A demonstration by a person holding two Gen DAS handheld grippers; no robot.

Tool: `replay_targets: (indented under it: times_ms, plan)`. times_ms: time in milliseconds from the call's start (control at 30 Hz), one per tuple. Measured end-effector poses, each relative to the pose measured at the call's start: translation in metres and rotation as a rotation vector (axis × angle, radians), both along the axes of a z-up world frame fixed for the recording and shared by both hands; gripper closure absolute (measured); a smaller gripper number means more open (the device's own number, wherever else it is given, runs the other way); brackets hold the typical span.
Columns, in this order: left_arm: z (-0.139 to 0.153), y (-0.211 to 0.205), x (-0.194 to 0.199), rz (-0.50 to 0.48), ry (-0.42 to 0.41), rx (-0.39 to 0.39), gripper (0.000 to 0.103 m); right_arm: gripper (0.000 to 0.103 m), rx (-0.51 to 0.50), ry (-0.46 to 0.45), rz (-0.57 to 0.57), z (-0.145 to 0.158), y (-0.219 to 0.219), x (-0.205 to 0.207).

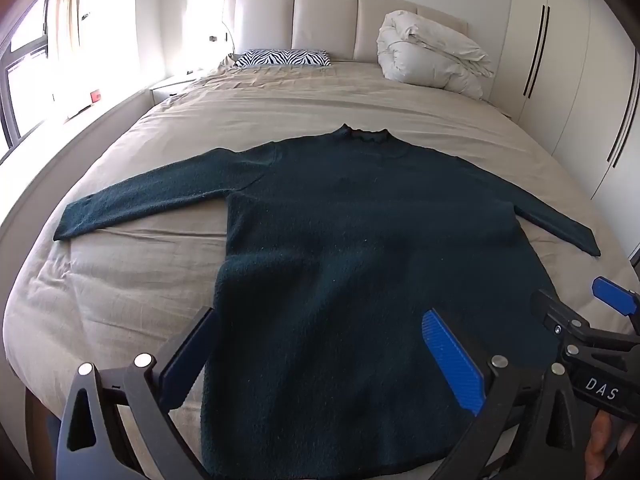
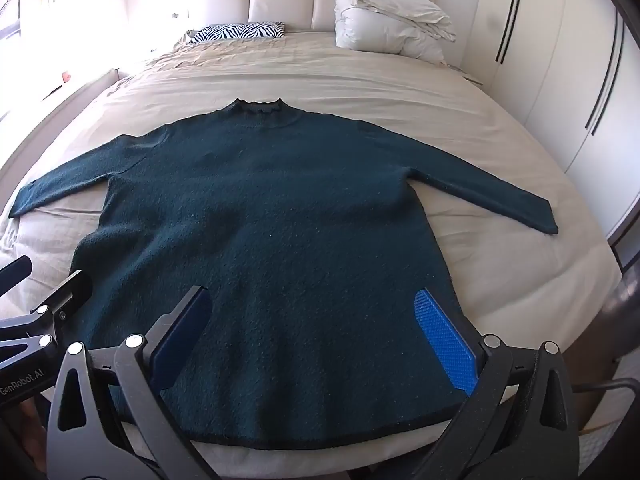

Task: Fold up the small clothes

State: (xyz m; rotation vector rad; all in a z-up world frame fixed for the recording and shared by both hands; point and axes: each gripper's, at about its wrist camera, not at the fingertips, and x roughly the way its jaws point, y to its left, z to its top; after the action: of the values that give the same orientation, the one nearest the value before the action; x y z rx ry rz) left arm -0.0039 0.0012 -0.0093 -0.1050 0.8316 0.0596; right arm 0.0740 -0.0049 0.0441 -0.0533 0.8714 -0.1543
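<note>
The blue pads (image 1: 452, 360) of the left gripper (image 1: 320, 360) are being held spread to their widest, and nothing is being gripped between them; they are being hovered over the lower part of a dark green sweater (image 1: 352, 248). The right gripper (image 2: 316, 340) is likewise being held wide apart and empty, its ribbed blue pad (image 2: 444, 344) being poised above the sweater's lower right side, near the hem. Whether any pad is touching the knit cannot be told. Both tools are being pointed steeply downward, side by side. The sweater is being shown laid flat on a beige bedsheet (image 2: 360, 80), collar away from the cameras, both sleeves being stretched outward to either side and the hem lying close to the near bed edge. Farther back, a zebra-print pillow (image 1: 282, 58) and a bundled white duvet (image 1: 432, 60) are being seen against a padded headboard (image 1: 324, 20). White wardrobe doors (image 2: 560, 60) are being seen at the right.
</note>
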Motion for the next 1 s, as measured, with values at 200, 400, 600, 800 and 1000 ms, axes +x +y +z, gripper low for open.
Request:
replay_targets:
  times_ms: [200, 400, 600, 800, 1000]
  plan:
    - [-0.003, 0.001, -0.007, 0.0, -0.002, -0.002, 0.0, 0.0, -0.001, 0.002, 0.002, 0.0, 0.0, 0.0]
    - [-0.002, -0.003, -0.001, -0.004, 0.007, 0.001, 0.0, 0.0, -0.003, 0.002, 0.002, -0.004, 0.003, 0.002]
    - [-0.004, -0.004, -0.002, -0.004, 0.01, 0.001, 0.0, 0.0, -0.002, 0.007, 0.005, -0.006, 0.004, 0.001]
    - [-0.005, -0.006, -0.001, -0.003, 0.013, 0.001, 0.0, 0.0, -0.003, 0.007, 0.005, -0.007, 0.004, 0.001]
    - [-0.005, -0.006, -0.001, -0.003, 0.014, 0.0, 0.0, 0.0, 0.0, 0.011, 0.005, -0.011, 0.003, 0.0]
